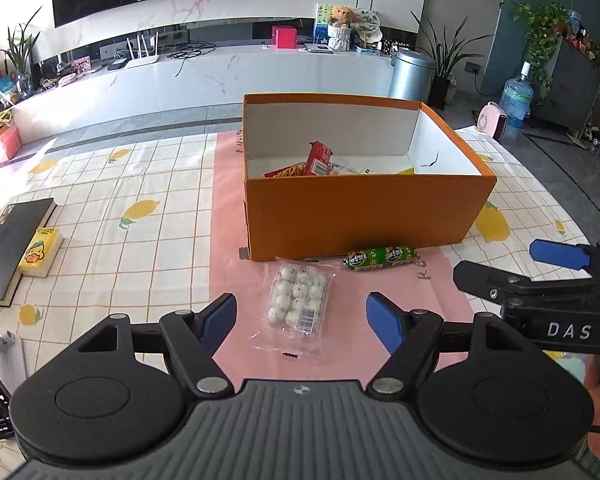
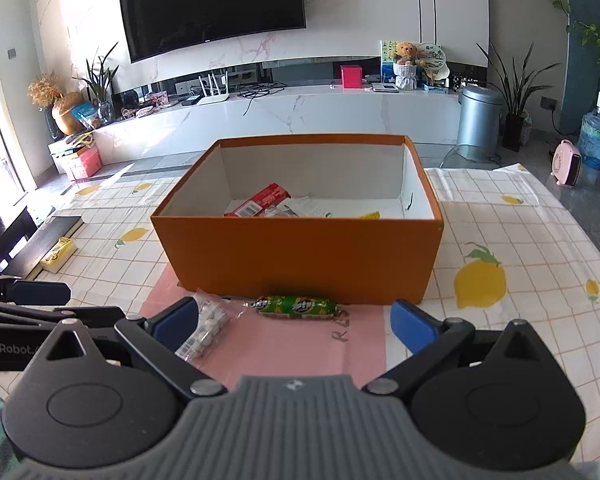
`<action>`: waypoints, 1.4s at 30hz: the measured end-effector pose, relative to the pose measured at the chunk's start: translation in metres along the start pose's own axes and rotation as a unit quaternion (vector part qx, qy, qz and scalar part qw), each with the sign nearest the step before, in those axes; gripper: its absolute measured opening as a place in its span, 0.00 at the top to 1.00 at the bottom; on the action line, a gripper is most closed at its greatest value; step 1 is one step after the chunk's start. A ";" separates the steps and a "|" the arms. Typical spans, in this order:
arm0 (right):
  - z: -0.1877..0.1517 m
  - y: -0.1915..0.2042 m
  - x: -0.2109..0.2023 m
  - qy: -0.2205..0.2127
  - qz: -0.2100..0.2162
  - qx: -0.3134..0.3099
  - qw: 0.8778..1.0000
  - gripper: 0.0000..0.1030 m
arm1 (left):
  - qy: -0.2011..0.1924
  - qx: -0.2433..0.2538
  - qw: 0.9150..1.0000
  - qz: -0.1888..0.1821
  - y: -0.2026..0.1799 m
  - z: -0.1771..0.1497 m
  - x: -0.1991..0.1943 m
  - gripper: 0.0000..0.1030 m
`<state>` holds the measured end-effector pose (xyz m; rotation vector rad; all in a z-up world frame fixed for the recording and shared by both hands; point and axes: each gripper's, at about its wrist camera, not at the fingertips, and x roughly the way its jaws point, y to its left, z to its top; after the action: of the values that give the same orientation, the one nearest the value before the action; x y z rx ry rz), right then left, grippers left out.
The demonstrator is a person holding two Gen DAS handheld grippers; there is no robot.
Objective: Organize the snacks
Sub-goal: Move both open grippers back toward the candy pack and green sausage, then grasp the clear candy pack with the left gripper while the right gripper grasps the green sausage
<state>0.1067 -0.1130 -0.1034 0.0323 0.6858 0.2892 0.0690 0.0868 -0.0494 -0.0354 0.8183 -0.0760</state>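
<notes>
The left gripper [image 1: 301, 320] is spread wide and empty, with the clear packet of white candy balls [image 1: 298, 300] lying on the pink mat [image 1: 236, 216] directly between and just ahead of its fingers, long axis running away toward the orange box [image 1: 360, 216]. The right gripper [image 2: 294, 322], equally wide and empty, faces the green sausage [image 2: 294, 306], which lies crosswise against the box's front wall. Each tool is nearest its own snack.

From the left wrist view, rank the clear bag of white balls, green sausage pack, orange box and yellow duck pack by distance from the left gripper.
1. Bag of white balls, between the left gripper fingers.
2. Green sausage pack, ahead, slightly right.
3. Orange box, just behind it.
4. Yellow duck pack, far left, on the black book.
</notes>
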 end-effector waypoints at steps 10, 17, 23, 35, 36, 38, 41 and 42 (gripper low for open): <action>-0.027 0.013 0.025 0.022 -0.010 -0.018 1.000 0.06 | 0.006 -0.032 0.999 -0.020 0.011 -0.011 0.019 0.23; -0.025 0.014 0.043 0.033 -0.014 -0.022 0.999 0.14 | 0.007 -0.038 0.999 -0.027 0.020 -0.014 0.032 0.24; -0.024 0.015 0.064 0.050 -0.006 -0.023 0.998 0.19 | 0.016 -0.042 0.999 -0.026 0.027 -0.013 0.049 0.24; -0.011 0.008 0.112 0.046 -0.048 -0.164 0.984 0.23 | 0.055 -0.034 0.996 -0.057 0.020 -0.013 0.091 0.24; -0.010 0.007 0.115 0.044 -0.048 -0.174 0.983 0.23 | 0.056 -0.034 0.996 -0.057 0.019 -0.013 0.094 0.24; -0.011 0.005 0.120 0.038 -0.047 -0.189 0.980 0.24 | 0.056 -0.036 0.996 -0.055 0.017 -0.014 0.098 0.24; -0.013 0.000 0.128 0.034 -0.041 -0.185 0.981 0.28 | 0.060 -0.038 0.996 -0.051 0.015 -0.015 0.102 0.23; -0.014 -0.001 0.130 0.035 -0.037 -0.179 0.983 0.30 | 0.060 -0.038 0.996 -0.050 0.015 -0.016 0.103 0.22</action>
<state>0.1943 -0.0793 -0.1949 -0.3472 0.6952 0.3404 0.1280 0.0934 -0.1362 -0.1446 0.9398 -0.1432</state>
